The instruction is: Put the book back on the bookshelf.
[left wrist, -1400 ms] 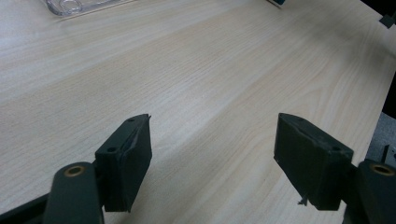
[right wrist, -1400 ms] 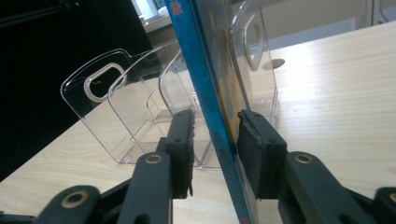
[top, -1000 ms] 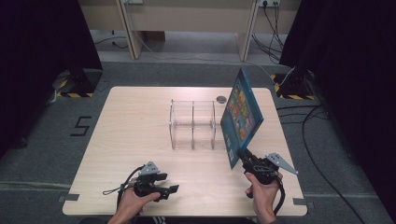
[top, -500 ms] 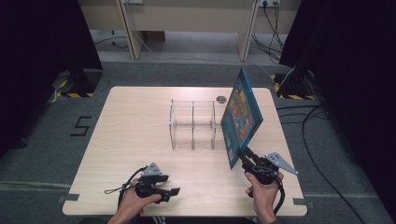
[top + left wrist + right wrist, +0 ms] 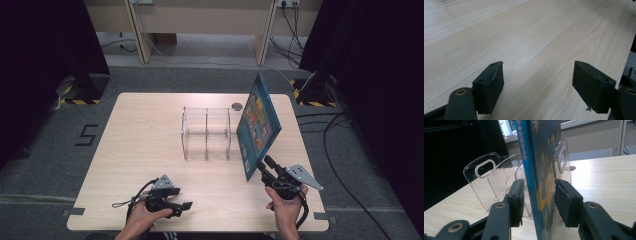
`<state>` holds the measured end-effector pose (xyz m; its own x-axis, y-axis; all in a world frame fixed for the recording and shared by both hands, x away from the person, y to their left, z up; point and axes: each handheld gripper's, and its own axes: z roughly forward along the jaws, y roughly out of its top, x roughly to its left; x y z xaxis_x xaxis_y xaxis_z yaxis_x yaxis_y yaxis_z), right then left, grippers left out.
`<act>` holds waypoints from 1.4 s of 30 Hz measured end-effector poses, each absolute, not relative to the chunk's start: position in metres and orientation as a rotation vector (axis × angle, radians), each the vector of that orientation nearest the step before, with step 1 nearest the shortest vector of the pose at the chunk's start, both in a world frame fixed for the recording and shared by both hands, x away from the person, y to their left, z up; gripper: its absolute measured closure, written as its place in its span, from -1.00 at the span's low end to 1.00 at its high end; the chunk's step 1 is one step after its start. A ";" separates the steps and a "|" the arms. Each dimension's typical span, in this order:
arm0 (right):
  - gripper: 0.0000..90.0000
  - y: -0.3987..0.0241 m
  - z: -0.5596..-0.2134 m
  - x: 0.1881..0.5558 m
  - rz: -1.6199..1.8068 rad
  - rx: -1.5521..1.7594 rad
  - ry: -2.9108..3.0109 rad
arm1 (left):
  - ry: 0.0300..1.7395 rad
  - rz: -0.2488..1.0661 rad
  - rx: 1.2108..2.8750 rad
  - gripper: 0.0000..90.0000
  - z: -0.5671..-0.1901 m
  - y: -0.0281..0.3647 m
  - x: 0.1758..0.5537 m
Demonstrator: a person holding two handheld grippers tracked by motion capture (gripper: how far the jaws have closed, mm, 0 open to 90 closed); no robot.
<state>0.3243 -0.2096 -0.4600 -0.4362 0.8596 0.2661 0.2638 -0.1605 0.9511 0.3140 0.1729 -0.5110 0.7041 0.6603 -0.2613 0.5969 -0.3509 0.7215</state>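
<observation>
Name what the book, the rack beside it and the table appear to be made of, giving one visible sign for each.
Book: probably paper with a glossy printed cover; light glints off its colourful face.
Rack: clear hard plastic, perhaps acrylic; you see straight through its dividers.
Table: pale wood or wood-look laminate, matt; fine grain lines run along it.

each hand-held gripper, left gripper (image 5: 186, 205) and right gripper (image 5: 263, 164), has a black body and two black block-shaped jaws. brass-coloured pivot rivets sit at the lower corners of both gripper views. a grey three-cornered plate tops each unit. a black cable trails from each.
</observation>
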 end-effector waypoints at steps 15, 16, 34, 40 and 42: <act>-0.02 -0.218 -0.459 0.315 1.597 1.247 1.623 | 0.962 0.097 2.052 -0.46 -0.511 0.174 0.314; -0.04 -0.218 -0.459 0.315 1.598 1.255 1.618 | 0.961 0.098 2.051 -0.46 -0.511 0.174 0.314; -0.21 -0.229 -0.463 0.305 1.588 1.251 1.641 | 0.966 0.097 2.050 -0.47 -0.511 0.175 0.315; -0.24 -0.234 -0.464 0.302 1.583 1.246 1.648 | 0.967 0.100 2.049 -0.47 -0.510 0.176 0.314; -0.25 -0.235 -0.464 0.301 1.582 1.239 1.651 | 0.968 0.101 2.051 -0.47 -0.510 0.176 0.314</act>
<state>0.3007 -0.2346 -0.4635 -0.4359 0.8748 0.2112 0.2485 -0.1086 0.9625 0.3143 0.1756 -0.5102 0.6978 0.6673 -0.2603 0.5993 -0.3449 0.7224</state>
